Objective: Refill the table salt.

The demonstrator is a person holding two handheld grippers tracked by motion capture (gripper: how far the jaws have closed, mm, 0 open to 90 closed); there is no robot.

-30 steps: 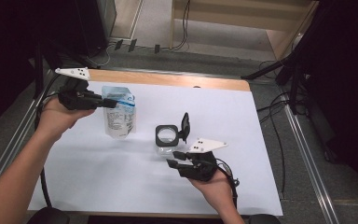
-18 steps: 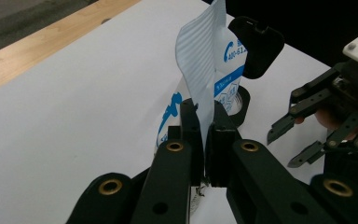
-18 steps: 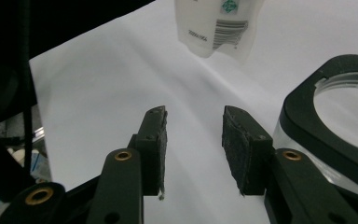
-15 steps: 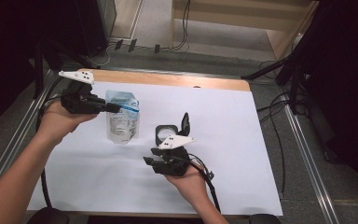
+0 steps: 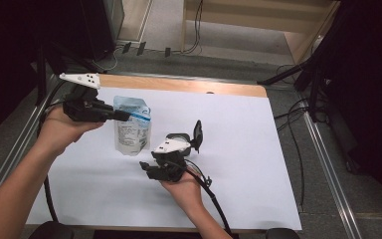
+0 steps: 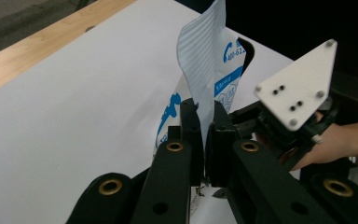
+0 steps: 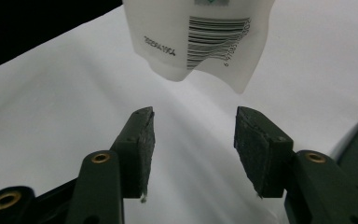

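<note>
The pouch [image 5: 131, 130], white with blue print and a barcode near its lower edge, hung upright over the white sheet [image 5: 258, 164] that covered the counter [image 5: 189, 85], toward the left half of it. Its ribbed top seal was pinched between the pads of the left tongs [image 5: 125, 116], which were clamped on the pouch from the left, the jaws pressed close with only the thin film between them. In the right gripper view the pouch's bottom corners were lifted clear of the sheet, with shadow beneath.

The right tongs [image 7: 193, 140] pointed at the pouch's lower part from just in front, near it but not touching. Their jaws had just been opening and stood apart with nothing between them. Just beyond the right hand [image 5: 184, 186], a dark container [image 5: 179, 138] with a raised black lid [image 5: 197, 133] sat on the sheet.
</note>
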